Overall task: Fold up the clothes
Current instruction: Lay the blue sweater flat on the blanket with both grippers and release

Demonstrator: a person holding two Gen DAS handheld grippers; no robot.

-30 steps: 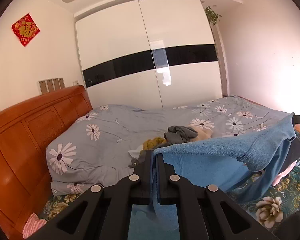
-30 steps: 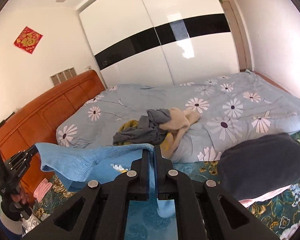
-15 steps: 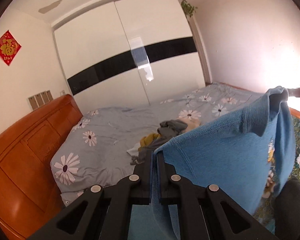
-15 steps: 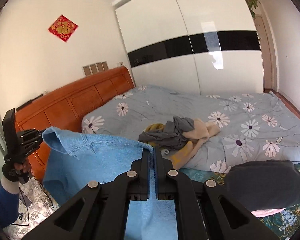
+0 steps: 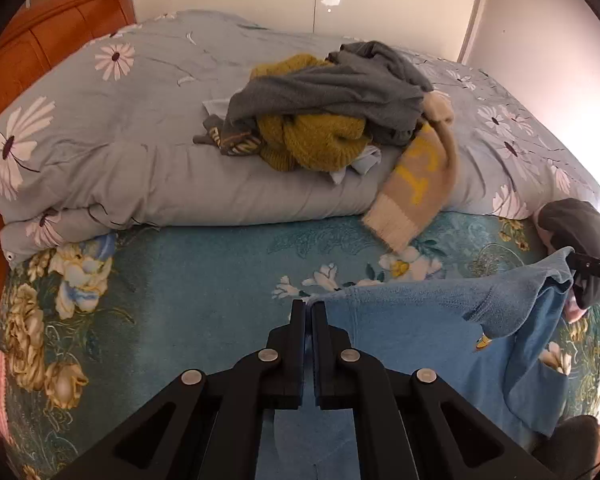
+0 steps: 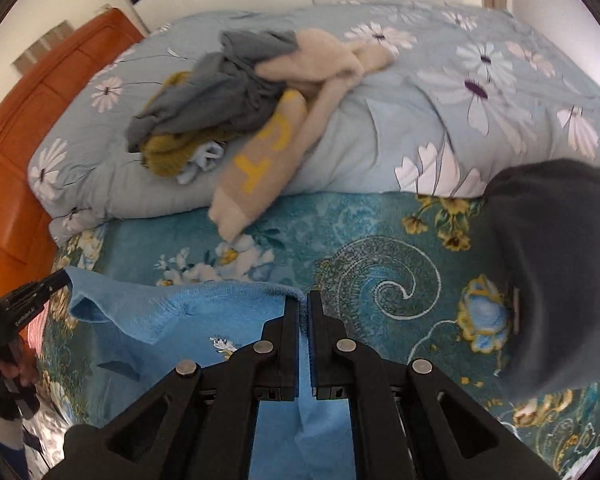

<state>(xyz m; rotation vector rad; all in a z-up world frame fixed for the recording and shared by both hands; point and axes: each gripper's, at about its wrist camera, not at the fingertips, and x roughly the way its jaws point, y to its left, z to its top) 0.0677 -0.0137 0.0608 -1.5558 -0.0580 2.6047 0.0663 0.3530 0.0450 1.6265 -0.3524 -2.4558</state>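
Note:
A light blue garment is stretched between my two grippers just above the teal floral blanket. My left gripper is shut on one top corner of it. My right gripper is shut on the other top corner, and the garment runs left from it to the other gripper. The right gripper also shows at the right edge of the left wrist view. The cloth hangs down below both grippers with a small printed motif on it.
A pile of clothes, grey, mustard knit and beige with yellow letters, lies on the grey daisy-print duvet. A dark grey folded item lies at the right. An orange wooden headboard stands at the left, a white wardrobe behind.
Both grippers have tipped forward and come down from high in the room to just above the blanket, carrying the blue garment with them. Both stayed shut on it.

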